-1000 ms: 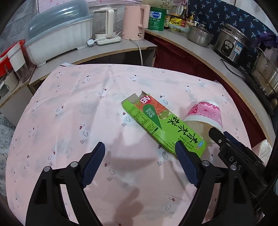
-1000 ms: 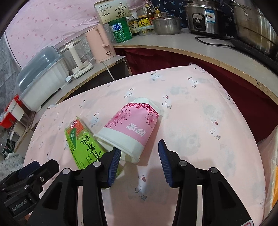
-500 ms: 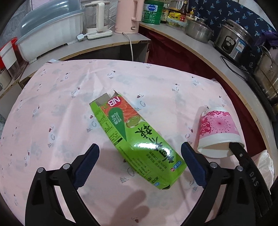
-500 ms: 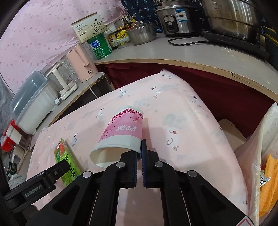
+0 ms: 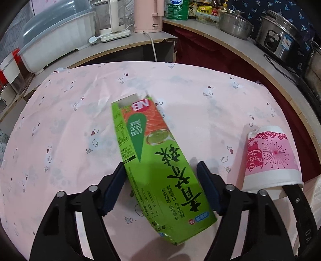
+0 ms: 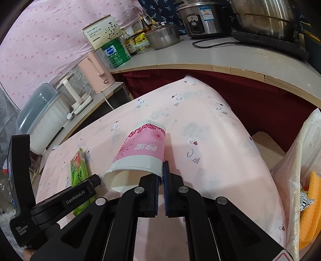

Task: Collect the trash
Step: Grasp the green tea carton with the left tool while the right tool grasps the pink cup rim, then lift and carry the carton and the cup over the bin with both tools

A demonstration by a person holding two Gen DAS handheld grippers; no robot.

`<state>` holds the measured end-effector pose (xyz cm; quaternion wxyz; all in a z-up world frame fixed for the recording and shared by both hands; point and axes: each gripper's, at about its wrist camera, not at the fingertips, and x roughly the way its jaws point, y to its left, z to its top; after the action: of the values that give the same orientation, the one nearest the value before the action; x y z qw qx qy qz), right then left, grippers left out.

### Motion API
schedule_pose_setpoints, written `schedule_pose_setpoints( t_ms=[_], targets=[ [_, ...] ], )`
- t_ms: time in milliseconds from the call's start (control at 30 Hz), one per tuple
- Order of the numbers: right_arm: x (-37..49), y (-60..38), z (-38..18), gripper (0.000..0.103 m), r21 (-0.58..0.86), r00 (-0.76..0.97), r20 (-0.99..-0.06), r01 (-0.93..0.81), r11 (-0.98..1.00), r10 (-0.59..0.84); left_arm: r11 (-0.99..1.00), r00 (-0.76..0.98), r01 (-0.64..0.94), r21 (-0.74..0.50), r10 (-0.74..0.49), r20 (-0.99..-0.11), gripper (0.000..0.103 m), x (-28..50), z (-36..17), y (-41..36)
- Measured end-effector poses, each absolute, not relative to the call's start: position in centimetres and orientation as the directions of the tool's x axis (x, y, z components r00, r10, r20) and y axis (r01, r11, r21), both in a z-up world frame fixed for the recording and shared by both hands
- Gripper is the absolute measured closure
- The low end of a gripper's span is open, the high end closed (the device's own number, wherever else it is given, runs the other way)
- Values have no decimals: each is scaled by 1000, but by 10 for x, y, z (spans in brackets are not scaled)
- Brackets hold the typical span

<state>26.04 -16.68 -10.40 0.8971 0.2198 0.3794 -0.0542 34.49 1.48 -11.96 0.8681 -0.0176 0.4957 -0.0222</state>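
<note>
A green carton with an orange picture lies on the pink tablecloth. My left gripper straddles its near half, jaws narrowed close to its sides; contact is unclear. The carton also shows in the right wrist view. A pink and white paper cup is pinched by its rim wall in my right gripper, lifted off the cloth. The cup shows at the right in the left wrist view.
A plastic trash bag with orange and foil scraps hangs off the table's right edge. Behind the table a counter holds a pink kettle, a white lidded bin, a steel bowl and a rice cooker.
My left gripper has moved forward over the green carton and its jaws have narrowed around it. My right gripper closed on the cup's rim and has lifted it toward the right.
</note>
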Motion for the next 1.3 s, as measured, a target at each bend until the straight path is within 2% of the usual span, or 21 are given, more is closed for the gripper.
schedule_pose_setpoints(
  t_ms=[33, 100, 700, 1300],
  targets=[
    [258, -166, -103, 99, 356, 706, -704, 262, 897, 73, 998, 505, 29, -60, -66, -861, 48, 343, -118, 15],
    [253, -164, -101, 99, 359, 707, -703, 259, 897, 78, 996, 496, 40, -77, -87, -864, 51, 338, -116, 15],
    [163, -189, -40, 100, 380, 781, -625, 287, 880, 15, 981, 574, 166, -101, -179, -799, 51, 250, -47, -22],
    [51, -253, 5, 100, 401, 830, -543, 388, 830, -126, 930, 608, 358, -80, -297, -737, 51, 151, 4, -105]
  ],
)
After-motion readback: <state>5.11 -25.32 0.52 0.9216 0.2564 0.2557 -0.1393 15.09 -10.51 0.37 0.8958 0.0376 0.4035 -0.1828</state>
